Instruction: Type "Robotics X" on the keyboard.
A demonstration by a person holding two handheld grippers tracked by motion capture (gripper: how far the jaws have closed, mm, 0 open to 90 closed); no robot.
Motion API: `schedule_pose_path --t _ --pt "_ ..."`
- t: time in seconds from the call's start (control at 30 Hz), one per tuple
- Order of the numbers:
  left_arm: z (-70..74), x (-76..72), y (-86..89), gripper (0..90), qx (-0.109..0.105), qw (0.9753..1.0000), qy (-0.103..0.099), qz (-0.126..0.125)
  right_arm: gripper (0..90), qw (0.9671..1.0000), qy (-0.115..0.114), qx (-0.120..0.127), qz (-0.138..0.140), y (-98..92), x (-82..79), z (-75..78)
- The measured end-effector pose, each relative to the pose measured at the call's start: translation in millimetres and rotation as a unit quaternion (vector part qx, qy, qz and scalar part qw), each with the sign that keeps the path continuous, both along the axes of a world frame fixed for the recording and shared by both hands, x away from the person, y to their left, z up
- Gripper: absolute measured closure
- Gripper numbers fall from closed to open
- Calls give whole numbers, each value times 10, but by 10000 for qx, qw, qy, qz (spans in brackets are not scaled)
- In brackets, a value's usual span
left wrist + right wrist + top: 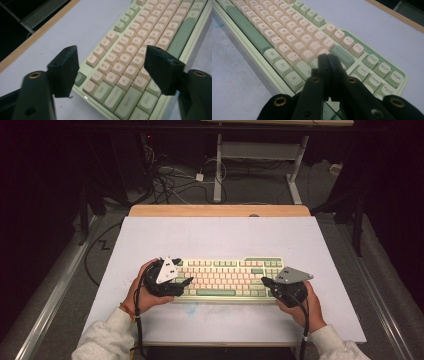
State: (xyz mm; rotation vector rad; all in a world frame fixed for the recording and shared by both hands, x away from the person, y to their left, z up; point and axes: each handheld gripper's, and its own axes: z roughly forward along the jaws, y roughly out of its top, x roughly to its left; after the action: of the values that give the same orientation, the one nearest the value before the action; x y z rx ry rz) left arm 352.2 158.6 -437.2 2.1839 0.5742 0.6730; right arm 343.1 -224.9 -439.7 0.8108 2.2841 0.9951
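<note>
A pale green keyboard [225, 279] with cream and green keys lies near the front of the white table top. My left gripper [183, 281] hovers over the keyboard's left end, open. In the left gripper view its jaws stand wide apart above the keyboard [135, 60], with nothing between the left gripper's [112, 72] jaws. My right gripper [266, 283] is over the right end of the keyboard, shut. In the right gripper view its jaws are pressed together, the right gripper's [329, 62] tips low over the keys of the keyboard [294, 37] near Enter. Whether they touch a key is unclear.
The white table top [215, 237] has a wooden strip [220, 210] along its far edge. Beyond it stand a desk frame [260, 155] and a tangle of cables [170, 180] on the floor. Metal rails run along both sides of the table.
</note>
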Motion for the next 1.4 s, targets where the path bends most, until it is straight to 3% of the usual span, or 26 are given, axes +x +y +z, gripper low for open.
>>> schedule_pose_path --t 0.1,0.27,0.57,0.7,0.97,1.4 --pt "-55 -55 76 222 39 10000 -53 65 900 10000 -3 0 -4 2 8 11" --pt "-126 -131 176 197 -22 9998 52 190 900 10000 -41 37 -5 22 32 59" --pt "-309 -300 342 191 286 9988 195 356 900 9999 -58 -9 128 169 111 84" --pt "-337 -368 420 191 195 9987 277 390 900 9997 -51 -33 215 270 168 87" --pt "-378 -412 449 191 317 9982 325 404 900 9993 8 -86 374 482 273 73" --pt "-389 -411 433 191 308 9982 352 383 900 9978 256 -317 515 805 446 -78"
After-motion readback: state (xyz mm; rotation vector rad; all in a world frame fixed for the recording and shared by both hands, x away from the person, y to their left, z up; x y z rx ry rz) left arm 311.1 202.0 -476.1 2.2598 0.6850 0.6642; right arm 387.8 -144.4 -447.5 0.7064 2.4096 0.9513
